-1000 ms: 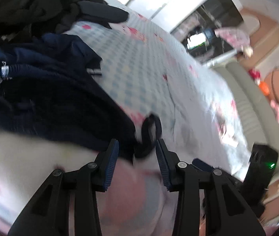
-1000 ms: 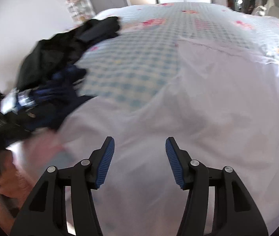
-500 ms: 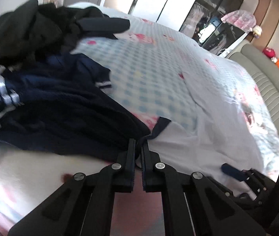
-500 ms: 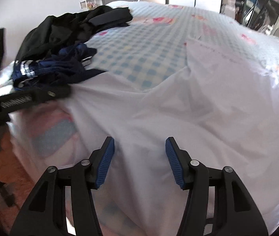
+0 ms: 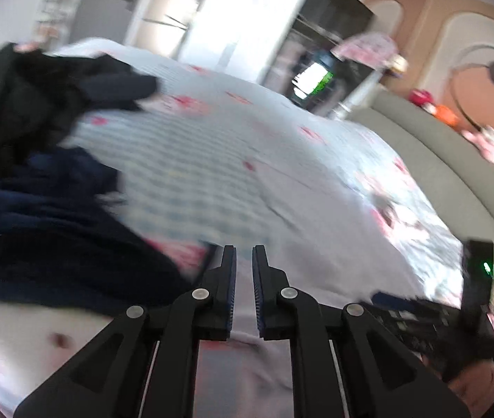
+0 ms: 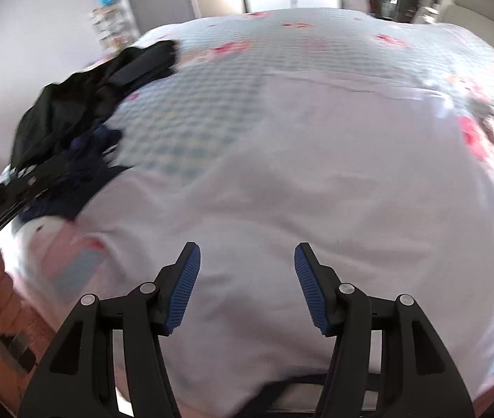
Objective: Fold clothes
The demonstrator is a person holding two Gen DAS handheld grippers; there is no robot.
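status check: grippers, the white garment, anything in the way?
Left gripper fingers opening, narrow gap, white garment edge between, grip unclear. Right gripper open over it, holding nothing. Dark clothes pile lies against the garment's left edge.

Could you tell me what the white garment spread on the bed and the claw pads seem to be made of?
The white garment looks like thin, matte woven cloth, perhaps cotton: it drapes in soft wrinkles and the bedspread's print shows faintly through at its edge. The right claw pads look like blue ribbed rubber or soft plastic, judging by the fine ridges, on glossy black plastic fingers; motion blur leaves this uncertain.
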